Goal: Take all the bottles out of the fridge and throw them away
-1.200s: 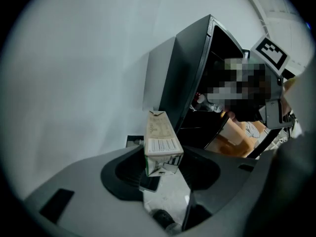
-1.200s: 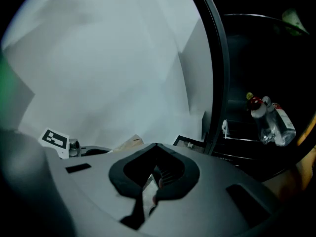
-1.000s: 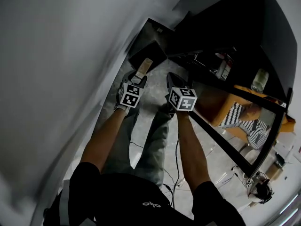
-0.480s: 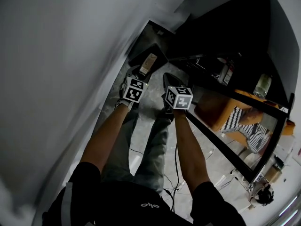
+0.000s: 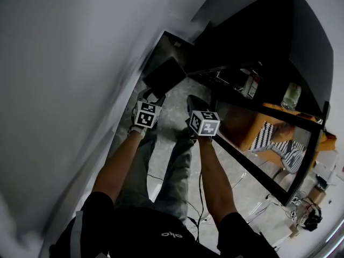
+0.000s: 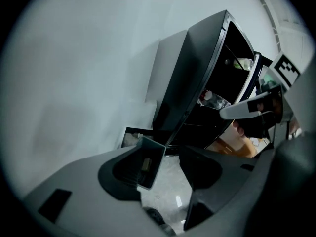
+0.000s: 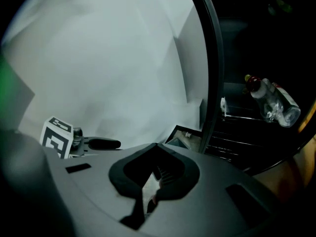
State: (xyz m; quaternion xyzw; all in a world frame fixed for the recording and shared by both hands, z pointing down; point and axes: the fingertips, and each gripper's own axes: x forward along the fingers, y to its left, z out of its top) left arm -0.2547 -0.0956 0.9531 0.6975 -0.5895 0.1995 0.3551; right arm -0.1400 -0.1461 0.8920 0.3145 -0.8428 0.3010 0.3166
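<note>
Left claw (image 6: 163,152): jaws spread as wide as they go, and they have just been opening further. Nothing sits between the pads, only floor (image 6: 170,181) and the bin beyond.

Bin (image 6: 156,164): dark, open-topped, standing on the floor against the wall (image 6: 74,83). It is at 12 o'clock from the left claw, just past the fingertips.

Dropped bottle (image 6: 146,164): lying inside the bin with its tan label showing. The rest is too dark to make out.

Right claw (image 7: 156,149): jaws closed together and empty. In the head view it hangs at 3 o'clock from the left claw, just beside it and level with it.

Fridge (image 6: 197,68): black, door swung open, at 1 to 2 o'clock from both claws. A red-capped bottle (image 7: 272,102), clear, lies tilted on a rack inside. More bottles stand on the door shelf (image 5: 252,90), seen at 2 o'clock in the head view.

Against the earlier frames:
- The tan-labelled bottle was between my left jaws, poking out over the bin mouth at 12 o'clock.
- It is gone from the jaws and lies down in the bin.
- In the head view the left claw has drawn back slightly toward 6 o'clock, away from the bin rim.
- The right claw has hardly shifted, and its jaws were closed throughout.
</note>
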